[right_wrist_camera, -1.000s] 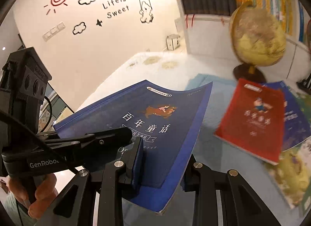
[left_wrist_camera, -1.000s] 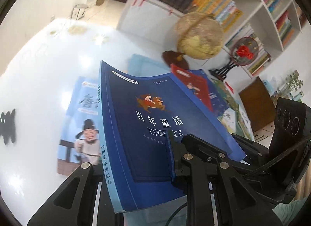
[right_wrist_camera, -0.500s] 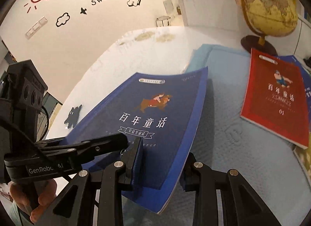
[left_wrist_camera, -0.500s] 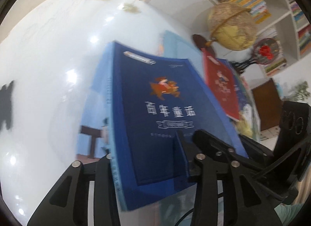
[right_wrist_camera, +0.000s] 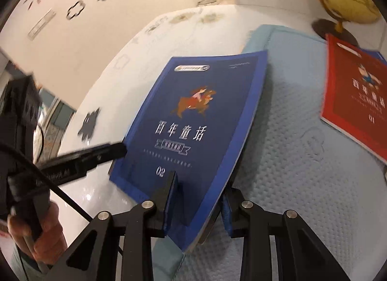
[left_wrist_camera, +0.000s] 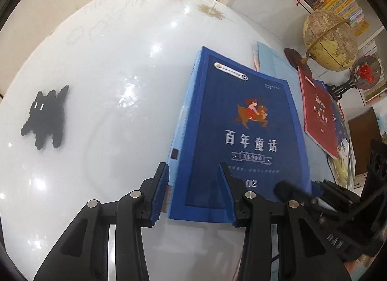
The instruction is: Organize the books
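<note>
Both tools pointed steeply down at a blue book (left_wrist_camera: 244, 136) lying on a glossy white surface (left_wrist_camera: 108, 63), its right part over a pale blue mat (right_wrist_camera: 302, 136). The right tool (right_wrist_camera: 197, 203) was clamped on the book's near right corner, one finger on the cover and one beneath. The left tool (left_wrist_camera: 193, 191) had just been opening; its fingers stood apart either side of the book's spine edge, neither pressing. A hand (right_wrist_camera: 41, 235) gripped the left tool's handle at the frame's edge, blurred. The cover read "百年童话" and "02"; smaller lines were too fine to read. A red book (right_wrist_camera: 355, 102), marked "01", lay farther right and was cut off. Behind it stood a globe (left_wrist_camera: 329, 41). A black cat-shaped sticker (left_wrist_camera: 46, 116) marked the surface.
</note>
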